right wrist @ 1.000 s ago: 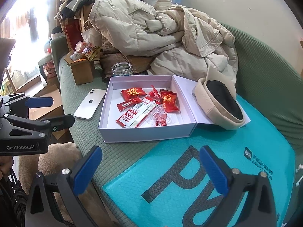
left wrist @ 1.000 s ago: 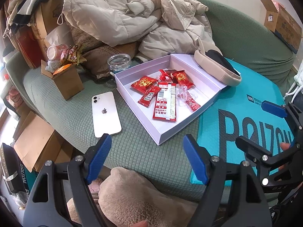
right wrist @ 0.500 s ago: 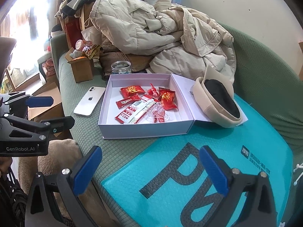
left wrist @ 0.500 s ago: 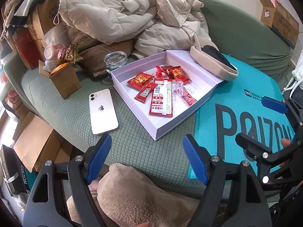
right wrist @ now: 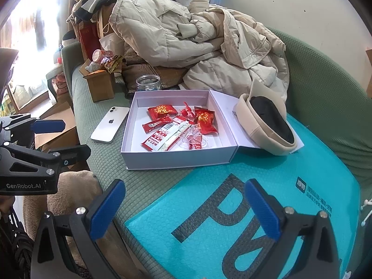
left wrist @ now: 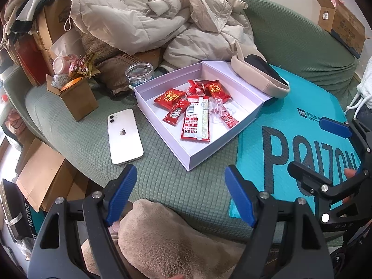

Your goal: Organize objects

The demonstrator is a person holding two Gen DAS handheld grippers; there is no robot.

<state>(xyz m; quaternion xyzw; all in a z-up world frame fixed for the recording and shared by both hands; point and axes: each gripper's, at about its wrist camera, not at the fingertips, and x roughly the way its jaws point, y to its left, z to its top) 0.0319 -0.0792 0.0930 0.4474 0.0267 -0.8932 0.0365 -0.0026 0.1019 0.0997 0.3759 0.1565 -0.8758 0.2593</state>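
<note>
Left wrist view: the left gripper [left wrist: 179,194] hangs spread and empty; the phone [left wrist: 124,136] lies ahead and slightly left on the sofa [left wrist: 162,181], its long axis running roughly away, just beside the box [left wrist: 193,160] of snack packets [left wrist: 195,125].

Right wrist view: the right gripper [right wrist: 186,205] (also spread, empty) sits over the teal bag [right wrist: 267,186], the phone [right wrist: 109,124] well left, so the left is likely nearer.

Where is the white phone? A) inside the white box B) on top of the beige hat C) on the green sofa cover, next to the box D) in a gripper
C: the white phone lies flat on the green sofa cover, just outside the white box holding red packets.
</note>
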